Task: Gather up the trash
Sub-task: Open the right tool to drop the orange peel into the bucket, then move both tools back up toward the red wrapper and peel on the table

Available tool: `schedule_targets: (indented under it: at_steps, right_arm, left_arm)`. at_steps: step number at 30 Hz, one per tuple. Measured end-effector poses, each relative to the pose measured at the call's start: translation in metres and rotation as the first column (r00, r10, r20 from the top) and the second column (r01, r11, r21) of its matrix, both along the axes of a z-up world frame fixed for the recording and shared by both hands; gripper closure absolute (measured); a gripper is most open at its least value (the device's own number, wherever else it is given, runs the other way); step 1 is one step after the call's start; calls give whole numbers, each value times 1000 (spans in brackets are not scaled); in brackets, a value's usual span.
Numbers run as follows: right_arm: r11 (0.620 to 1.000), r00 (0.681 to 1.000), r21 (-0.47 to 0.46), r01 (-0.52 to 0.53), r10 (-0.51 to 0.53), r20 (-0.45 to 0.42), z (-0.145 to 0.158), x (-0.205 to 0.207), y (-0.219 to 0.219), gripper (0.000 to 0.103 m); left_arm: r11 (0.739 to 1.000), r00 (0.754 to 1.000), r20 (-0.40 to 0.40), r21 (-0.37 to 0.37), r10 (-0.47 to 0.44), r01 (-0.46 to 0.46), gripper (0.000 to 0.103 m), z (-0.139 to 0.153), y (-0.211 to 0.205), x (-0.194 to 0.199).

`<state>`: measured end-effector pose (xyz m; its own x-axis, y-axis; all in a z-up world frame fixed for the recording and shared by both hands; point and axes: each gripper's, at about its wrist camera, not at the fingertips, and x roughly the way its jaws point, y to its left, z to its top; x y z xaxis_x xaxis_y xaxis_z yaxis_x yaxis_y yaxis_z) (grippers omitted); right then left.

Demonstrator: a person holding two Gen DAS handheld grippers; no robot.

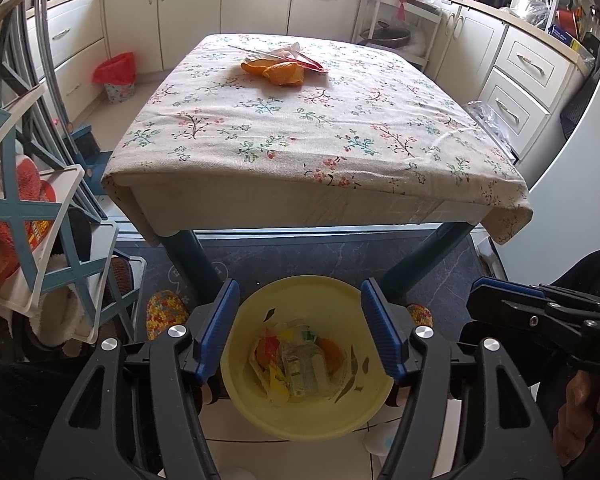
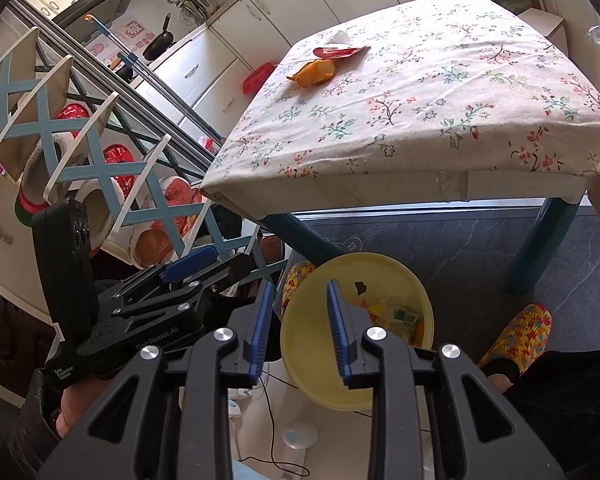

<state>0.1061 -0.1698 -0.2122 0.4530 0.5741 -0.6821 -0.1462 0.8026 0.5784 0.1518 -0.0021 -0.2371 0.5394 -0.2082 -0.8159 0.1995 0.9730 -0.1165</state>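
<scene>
Kitchen floor, dark mat near the table legs, and closest in a yellow bin (image 1: 308, 412) is seen standing on it, wrappers and bits of orange peel (image 1: 332, 354) piled inside. Both grippers are held just above it: the left gripper (image 1: 302, 334) with jaws spread wide over the bin's mouth, nothing pinched, and the right gripper (image 2: 298, 330) with a narrower gap, also empty. Further back, on the floral tablecloth (image 1: 340, 128), more orange peel (image 1: 278, 71) and a red wrapper (image 1: 300, 59) are left lying together.
</scene>
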Motion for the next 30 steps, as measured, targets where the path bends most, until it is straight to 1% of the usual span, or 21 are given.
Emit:
schedule_targets:
  at_steps: [6,16,19,25,30]
  right_arm:
    - [1000,1000,0,-1,1,1,0,0,0,74]
    - [1000,1000,4,-2,2,8,4,0,4,74]
    - [1000,1000,8,3,-3,16,7,0,5,74]
    - [999,997,3,36,-36,70,20,3,0,74]
    - [999,996,12,37,-37,77,24,12,2,73]
  left_arm:
    - [1000,1000,8,8,9,-9,38,1,1,0]
    - [1000,999,23,6,22,-23,36,3,3,1]
    - [999,998,37,-16,41,-41,36,8,8,3]
    - [997,995,75,-53,66,-62,34,23,16,11]
    - [995,994,84,-68,72,-67,33,31,20,24]
